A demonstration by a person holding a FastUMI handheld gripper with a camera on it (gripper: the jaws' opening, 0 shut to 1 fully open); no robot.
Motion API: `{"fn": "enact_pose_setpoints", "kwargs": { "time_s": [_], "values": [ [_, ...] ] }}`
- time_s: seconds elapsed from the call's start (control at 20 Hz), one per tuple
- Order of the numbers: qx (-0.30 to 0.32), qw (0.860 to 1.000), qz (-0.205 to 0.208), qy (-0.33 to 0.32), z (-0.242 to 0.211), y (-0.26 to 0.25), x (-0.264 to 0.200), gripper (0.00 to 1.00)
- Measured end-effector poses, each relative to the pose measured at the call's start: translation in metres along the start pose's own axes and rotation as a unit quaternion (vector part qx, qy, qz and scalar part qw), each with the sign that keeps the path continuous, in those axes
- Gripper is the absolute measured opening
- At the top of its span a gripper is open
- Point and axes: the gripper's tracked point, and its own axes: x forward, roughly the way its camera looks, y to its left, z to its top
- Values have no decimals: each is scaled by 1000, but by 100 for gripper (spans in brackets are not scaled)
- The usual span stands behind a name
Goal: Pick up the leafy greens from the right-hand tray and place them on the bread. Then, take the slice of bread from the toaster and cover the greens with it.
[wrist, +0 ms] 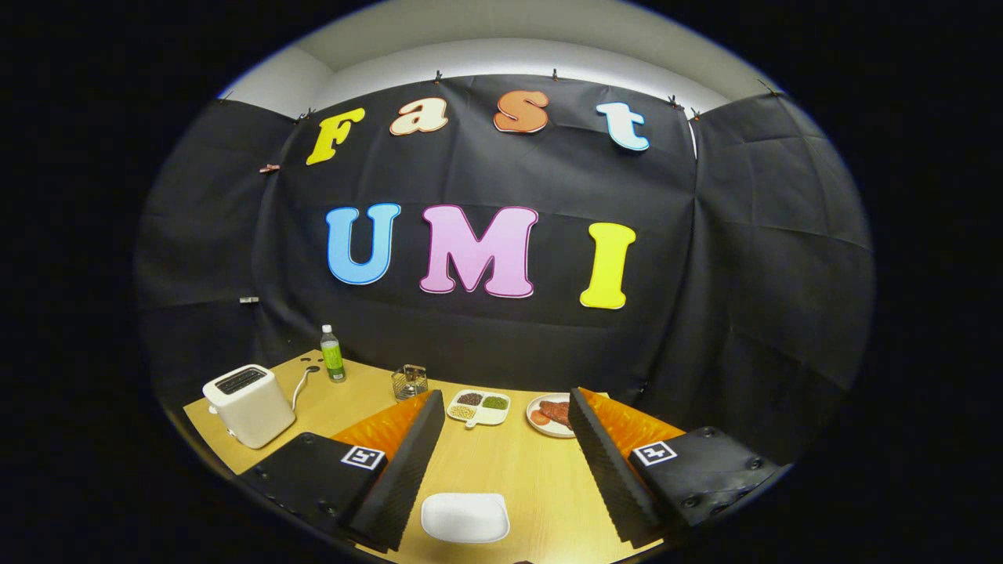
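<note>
My gripper (505,393) hangs open above the wooden table (517,470), its fingers wide apart with nothing between them. Low between the fingers lies a flat white rounded-square piece (465,517); I cannot tell whether it is a plate or a bread slice. A white toaster (249,403) stands on the table to the left of the left finger, its top slot dark. Just beyond the right fingertip sits a round plate (539,404) with reddish slices, partly hidden by that finger. No leafy greens can be made out on it.
A white divided dish (479,408) with brown, yellowish and green fillings sits beyond the fingertips. A small wire holder (410,381) and a green-labelled bottle (332,354) stand near the black cloth wall. The toaster's cord runs toward the bottle.
</note>
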Motion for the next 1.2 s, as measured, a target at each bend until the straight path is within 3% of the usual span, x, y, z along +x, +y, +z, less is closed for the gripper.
{"fn": "enact_pose_setpoints", "kwargs": {
  "time_s": [0.35,0.75,1.2],
  "values": [
    [-26,998,46,22,-36,-3,-19,98],
    [15,996,75,37,-42,1,0,98],
    [24,997,63,45,-46,-17,10,98]
  ]
}}
